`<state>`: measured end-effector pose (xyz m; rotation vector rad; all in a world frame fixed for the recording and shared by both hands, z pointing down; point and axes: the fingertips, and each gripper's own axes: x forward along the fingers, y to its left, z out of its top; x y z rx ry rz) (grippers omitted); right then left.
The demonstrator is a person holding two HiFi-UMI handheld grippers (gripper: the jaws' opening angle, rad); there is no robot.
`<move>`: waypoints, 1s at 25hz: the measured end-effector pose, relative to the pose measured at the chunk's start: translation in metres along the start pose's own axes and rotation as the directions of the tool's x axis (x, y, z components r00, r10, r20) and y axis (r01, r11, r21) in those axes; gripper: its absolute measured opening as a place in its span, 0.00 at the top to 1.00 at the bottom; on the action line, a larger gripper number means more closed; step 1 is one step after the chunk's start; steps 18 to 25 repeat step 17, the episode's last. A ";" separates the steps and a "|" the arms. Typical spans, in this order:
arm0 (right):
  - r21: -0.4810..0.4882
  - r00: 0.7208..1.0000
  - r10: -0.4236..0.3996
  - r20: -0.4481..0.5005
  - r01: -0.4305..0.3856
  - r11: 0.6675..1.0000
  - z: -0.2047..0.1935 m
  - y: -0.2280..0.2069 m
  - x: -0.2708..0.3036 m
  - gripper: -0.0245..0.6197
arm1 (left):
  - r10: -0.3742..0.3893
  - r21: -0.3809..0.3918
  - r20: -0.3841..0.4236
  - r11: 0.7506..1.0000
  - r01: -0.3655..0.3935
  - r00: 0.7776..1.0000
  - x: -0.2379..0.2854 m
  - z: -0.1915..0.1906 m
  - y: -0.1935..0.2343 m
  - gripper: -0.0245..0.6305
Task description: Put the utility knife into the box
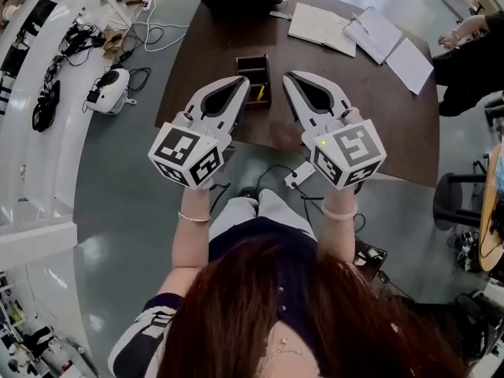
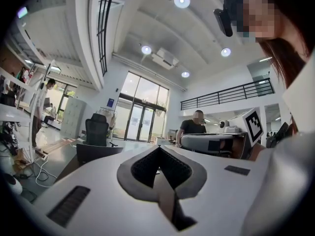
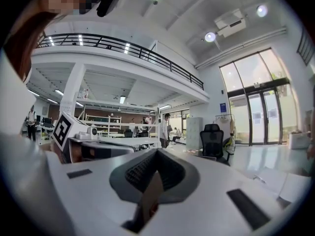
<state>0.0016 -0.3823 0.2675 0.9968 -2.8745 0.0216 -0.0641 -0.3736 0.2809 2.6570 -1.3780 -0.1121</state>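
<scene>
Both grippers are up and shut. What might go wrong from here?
Neither the left hand-held gripper nor the right hand-held gripper shows the box in its own view, so aiming likely rests on the head view. A yellow item at the box shows beside the left tips; lowering may knock it.

Both of mine are white plastic shells: left gripper [image 1: 239,83], right gripper [image 1: 291,77], with dark ribbed pads [image 2: 142,168] inside. Each carries a cube [image 1: 189,154] with black-and-white square markers. I'm in a dark top [image 1: 244,246] with a striped sleeve [image 1: 146,333], pale trousers [image 1: 272,207] and thin bracelets [image 1: 193,217].
</scene>
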 end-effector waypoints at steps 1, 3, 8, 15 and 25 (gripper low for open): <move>-0.001 1.000 0.001 0.002 -0.001 1.000 0.001 0.001 -0.001 0.94 | 0.000 -0.001 0.000 1.000 0.000 1.000 -0.001 0.000 0.000 0.96; -0.002 1.000 0.002 0.004 -0.002 1.000 0.002 0.002 -0.002 0.94 | -0.002 -0.003 0.002 1.000 0.002 1.000 -0.002 0.000 -0.002 0.96; -0.007 1.000 0.003 0.002 -0.003 1.000 0.001 0.004 -0.007 0.94 | -0.001 -0.006 0.003 1.000 0.001 1.000 -0.004 -0.002 -0.007 0.96; -0.011 1.000 0.010 0.004 -0.010 1.000 0.001 0.007 -0.008 0.94 | 0.002 -0.010 0.004 1.000 -0.002 1.000 -0.006 -0.005 -0.008 0.96; -0.013 1.000 0.010 0.004 -0.010 1.000 0.001 0.008 -0.011 0.94 | 0.002 -0.010 0.005 1.000 -0.001 1.000 -0.007 -0.005 -0.011 0.96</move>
